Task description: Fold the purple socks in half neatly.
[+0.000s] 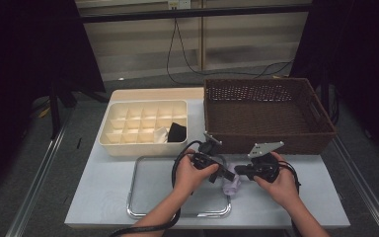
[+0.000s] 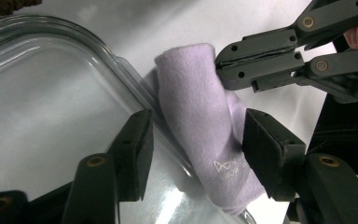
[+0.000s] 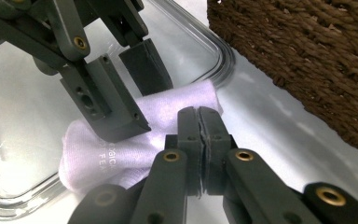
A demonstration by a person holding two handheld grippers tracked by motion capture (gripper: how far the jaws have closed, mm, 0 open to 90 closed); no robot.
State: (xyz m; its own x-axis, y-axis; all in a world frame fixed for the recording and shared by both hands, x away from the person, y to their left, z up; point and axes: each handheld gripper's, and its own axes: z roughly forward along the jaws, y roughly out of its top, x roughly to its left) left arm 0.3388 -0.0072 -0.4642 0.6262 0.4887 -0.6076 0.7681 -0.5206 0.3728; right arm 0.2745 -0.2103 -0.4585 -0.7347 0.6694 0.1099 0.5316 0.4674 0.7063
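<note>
A folded lilac cloth [image 1: 231, 183] [image 2: 191, 93] [image 3: 112, 154] with small white print lies across the right rim of a metal tray [image 1: 138, 170] [image 2: 51, 93] [image 3: 18, 121]. My left gripper [image 1: 223, 175] [image 2: 198, 135] [image 3: 147, 100] is open and straddles the cloth. One pad [image 2: 270, 149] touches its side and the other pad [image 2: 135, 149] stands clear over the tray. My right gripper [image 1: 238, 171] [image 2: 220, 65] [image 3: 198, 112] is shut, its tip pressed against the cloth's far end. Whether a fold is nipped in it I cannot tell.
A brown woven basket [image 1: 269, 143] [image 3: 307, 56] stands just behind the grippers at the right. A cream divider box [image 1: 143, 148] sits behind the tray, with a black item [image 1: 177, 132] and a white one [image 1: 161, 133] in its near right compartments. The table edge is near my forearms.
</note>
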